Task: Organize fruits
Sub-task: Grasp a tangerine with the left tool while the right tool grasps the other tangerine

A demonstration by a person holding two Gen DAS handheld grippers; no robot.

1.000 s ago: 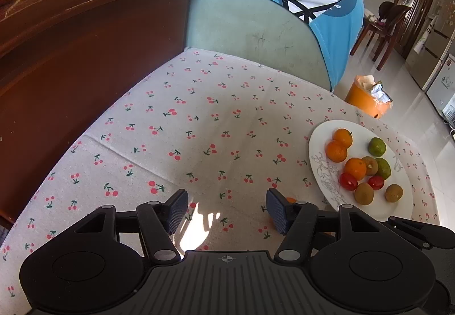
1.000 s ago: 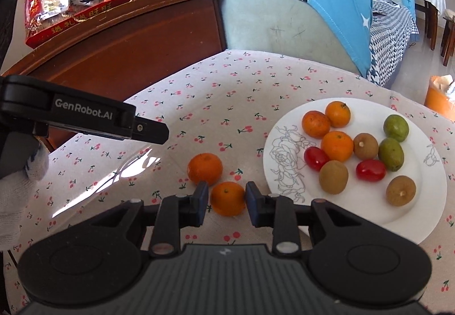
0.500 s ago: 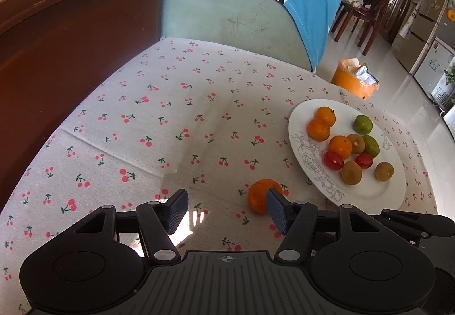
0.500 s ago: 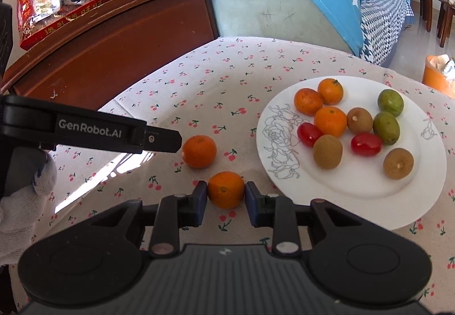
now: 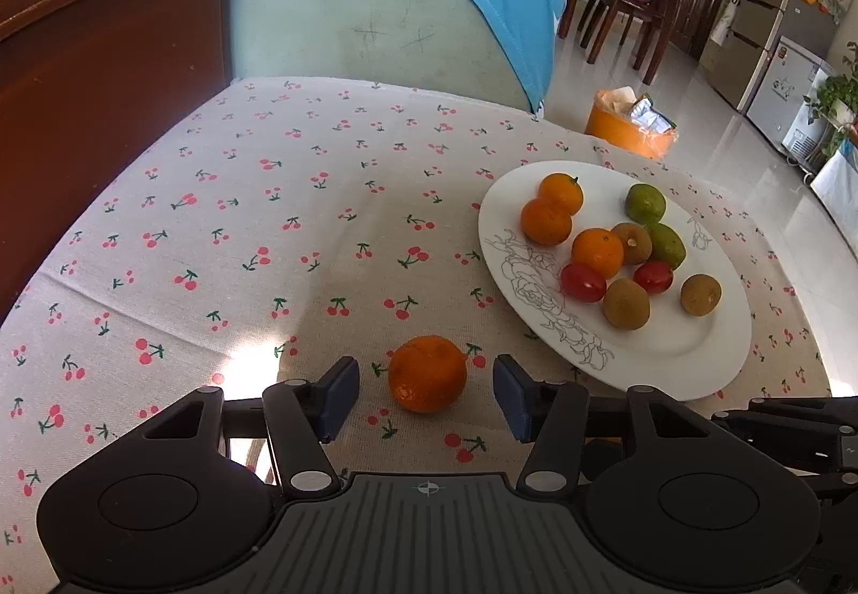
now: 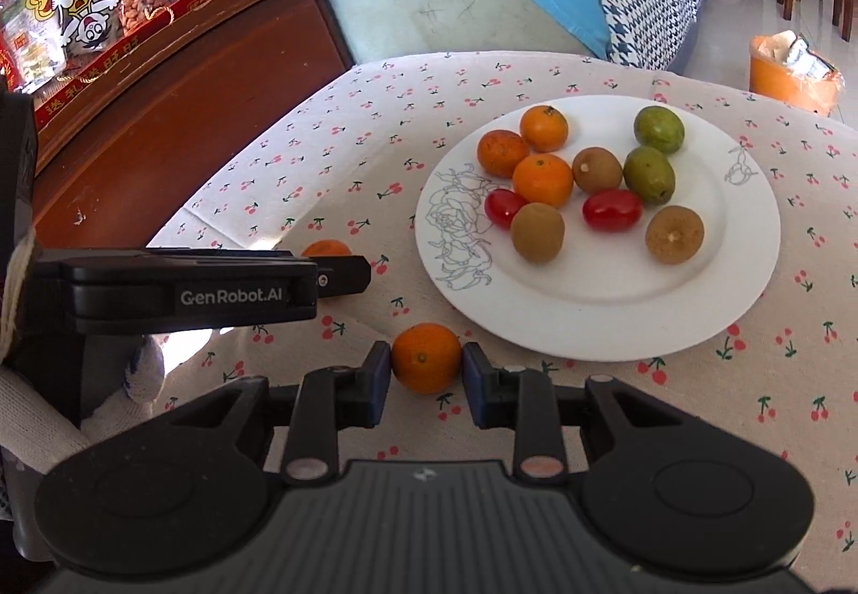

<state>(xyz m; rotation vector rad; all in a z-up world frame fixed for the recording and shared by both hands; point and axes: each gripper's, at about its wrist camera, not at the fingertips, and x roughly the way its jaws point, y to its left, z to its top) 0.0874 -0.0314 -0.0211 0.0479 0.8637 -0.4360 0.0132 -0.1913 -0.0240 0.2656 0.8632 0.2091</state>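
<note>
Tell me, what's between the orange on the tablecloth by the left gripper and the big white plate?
Nothing but bare cherry-print tablecloth lies between that round orange mandarin and the white round plate, as the left wrist view shows.

Sitting on the plate (image 6: pixel 616 304): three oranges (image 6: pixel 542 180), three kiwis (image 6: pixel 537 232), two green fruits (image 6: pixel 649 175), two tomatoes (image 6: pixel 612 209). Lying on the tablecloth (image 6: pixel 751 379): two oranges (image 6: pixel 426 358).
</note>
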